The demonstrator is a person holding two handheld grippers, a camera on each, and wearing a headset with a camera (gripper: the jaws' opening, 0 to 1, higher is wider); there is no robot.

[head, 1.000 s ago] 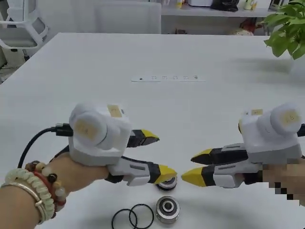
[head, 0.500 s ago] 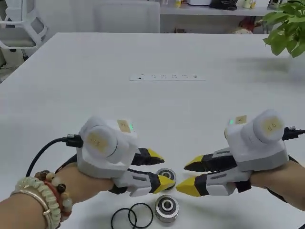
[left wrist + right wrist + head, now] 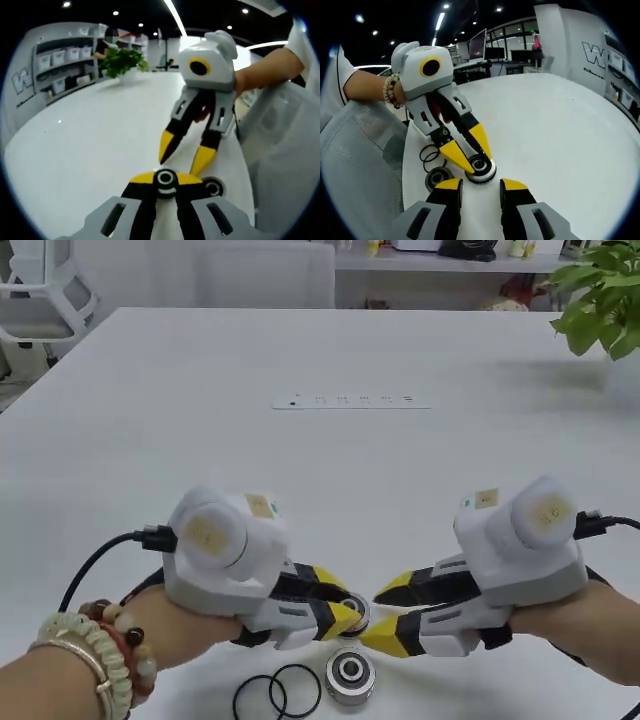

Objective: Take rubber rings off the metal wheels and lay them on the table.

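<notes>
While two black rubber rings and a spare metal wheel lie on the white table, the left gripper pinches a second wheel; the right gripper, jaws narrowly apart, points at its rim, where a thin, stretchy ring would likely peel off the hard, heavy metal

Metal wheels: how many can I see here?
2. One wheel is gripped in the left hand-held gripper; the second wheel lies on the table nearer the person, beside two black rings. None looks hidden.
</notes>
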